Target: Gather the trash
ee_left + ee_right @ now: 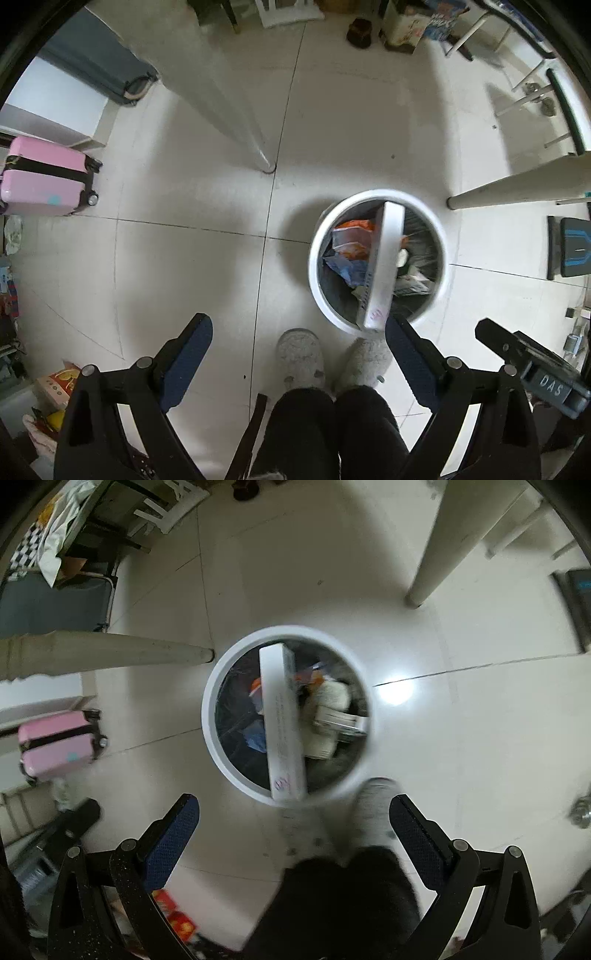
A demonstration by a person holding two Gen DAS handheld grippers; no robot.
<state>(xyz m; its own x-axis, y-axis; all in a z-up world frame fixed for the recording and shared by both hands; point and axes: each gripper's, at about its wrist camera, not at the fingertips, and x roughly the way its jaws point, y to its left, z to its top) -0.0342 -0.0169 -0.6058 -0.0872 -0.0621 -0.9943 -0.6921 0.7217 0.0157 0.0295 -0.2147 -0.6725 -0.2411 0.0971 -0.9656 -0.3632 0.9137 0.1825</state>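
- tiled floor (184, 258): pale, glossy; table legs, a pink suitcase (44, 177) off to the left, well apart from the work.
- trash bin (221, 760): round, white rim, dark liner, standing on the floor just ahead of the person's slippered feet (301, 354). already holds wrappers and paper.
- long white box (282, 720): the biggest piece of trash, lying in the bin, tilted; near end propped on the rim closest to the feet, far end toward the opposite wall. long axis runs roughly away from the person, nearly in line with both claws' view.
- right claw (293, 834): jaws wide, nothing between them; bin sits straight ahead, close.
- left claw (299, 350): jaws wide, empty; bin lies ahead and to its right.
- judgement: right claw is the nearer. box is not fully down, so the next move likely turns on that near end at the rim. right view is blurred; fine detail unreliable.
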